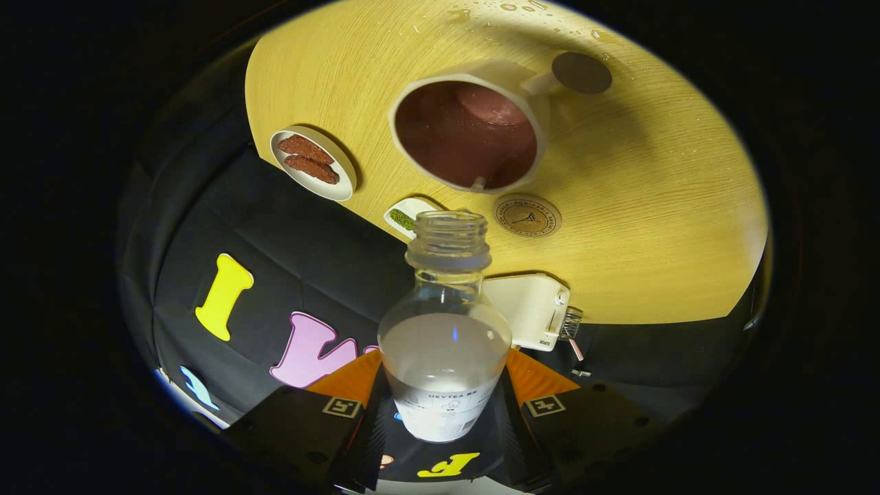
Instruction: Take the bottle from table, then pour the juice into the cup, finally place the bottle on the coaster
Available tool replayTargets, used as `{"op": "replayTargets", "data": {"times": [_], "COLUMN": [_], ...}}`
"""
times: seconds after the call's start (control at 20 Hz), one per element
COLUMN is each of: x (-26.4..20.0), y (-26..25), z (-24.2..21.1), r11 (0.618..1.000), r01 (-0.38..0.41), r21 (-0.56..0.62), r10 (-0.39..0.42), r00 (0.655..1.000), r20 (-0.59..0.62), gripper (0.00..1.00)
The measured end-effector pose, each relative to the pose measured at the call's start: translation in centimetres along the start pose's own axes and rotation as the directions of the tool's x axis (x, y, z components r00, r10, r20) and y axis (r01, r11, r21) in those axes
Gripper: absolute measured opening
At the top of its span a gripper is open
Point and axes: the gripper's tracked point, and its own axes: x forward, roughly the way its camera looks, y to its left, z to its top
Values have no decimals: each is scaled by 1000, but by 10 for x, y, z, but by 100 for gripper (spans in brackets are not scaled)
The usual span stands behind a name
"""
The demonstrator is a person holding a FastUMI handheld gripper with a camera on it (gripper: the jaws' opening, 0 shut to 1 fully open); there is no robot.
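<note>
Between the fingers of the hand-held gripper [443,405], the open bottle [445,330] is squeezed tight and tipped toward the cup [467,134] on the desk [653,206], near the coaster [527,215].

Gripper [443,392] tilted over — fingers [375,412] clamped on the bottle [445,344].

One bottle [445,357], one cup [467,134], two plates [313,163].

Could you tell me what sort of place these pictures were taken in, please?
Probably a staged tabletop booth set up like a snack table: a round wooden table against black cloth, carrying a cup, a coaster and a small plate of snacks. The hand-held gripper is shut on an open bottle.
</note>
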Motion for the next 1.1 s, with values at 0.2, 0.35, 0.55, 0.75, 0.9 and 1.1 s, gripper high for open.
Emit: {"op": "replayTargets", "data": {"times": [0.2,0.35,0.55,0.75,0.9,1.1], "x": [-1,-1,0,2,-4,-20], "y": [-1,-1,0,-3,-2,5], "z": [2,3,6,10,10,-5], "r11": [1000,1000,1000,997,987,944], "r01": [3,1,-5,-15,-51,-144], "r21": [-4,-5,-25,-72,-152,-298], "r10": [-3,-1,6,17,62,176], "r00": [1000,1000,1000,999,996,981], "r20": [4,9,22,40,70,83], "gripper": [71,71,71,71,71,71]}}
